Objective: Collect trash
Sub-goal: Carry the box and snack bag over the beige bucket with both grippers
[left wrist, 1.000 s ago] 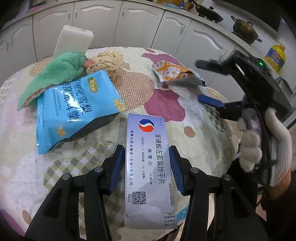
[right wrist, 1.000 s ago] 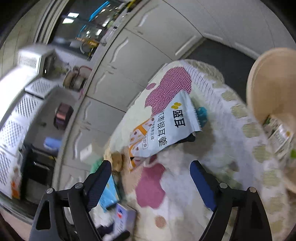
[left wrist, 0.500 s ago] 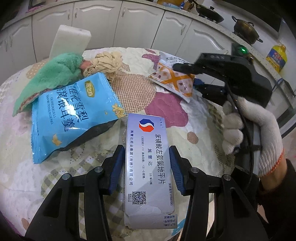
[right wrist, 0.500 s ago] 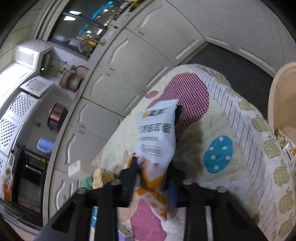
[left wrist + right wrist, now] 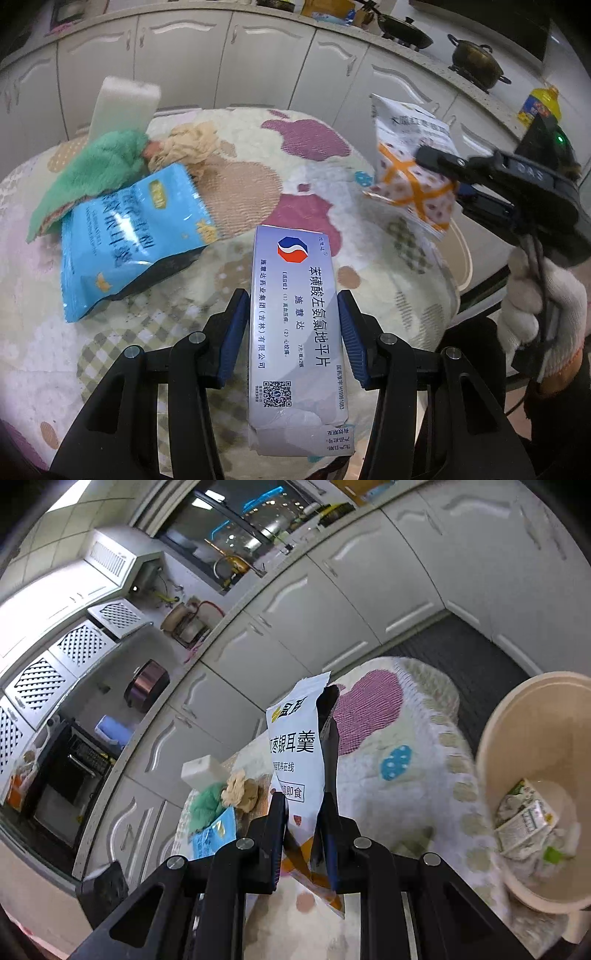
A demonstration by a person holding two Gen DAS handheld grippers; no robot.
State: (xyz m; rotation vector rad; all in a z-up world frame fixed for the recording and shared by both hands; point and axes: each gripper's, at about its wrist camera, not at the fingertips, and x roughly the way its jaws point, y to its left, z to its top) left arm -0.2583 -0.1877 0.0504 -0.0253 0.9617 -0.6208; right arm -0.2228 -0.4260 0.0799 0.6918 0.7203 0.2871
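My left gripper (image 5: 291, 317) is shut on a long silver-white medicine box (image 5: 295, 325) and holds it over the near edge of the round table (image 5: 384, 266). My right gripper (image 5: 304, 808) is shut on a white and orange snack packet (image 5: 297, 746), lifted off the table; the same packet shows in the left wrist view (image 5: 410, 162) hanging from the right gripper (image 5: 439, 170). A blue snack bag (image 5: 125, 236) lies on the table's left side. A beige trash bin (image 5: 535, 782) with several wrappers inside stands beside the table on the right.
A green cloth (image 5: 96, 173), a beige rag (image 5: 188, 144) and a white foam block (image 5: 125, 103) lie at the table's far left. White kitchen cabinets (image 5: 258, 62) run behind. Pots (image 5: 476, 62) and an oil bottle (image 5: 539, 107) stand on the counter.
My right gripper closed on the white and orange packet and lifted it off the table toward the right. My left gripper kept hold of the medicine box and barely moved.
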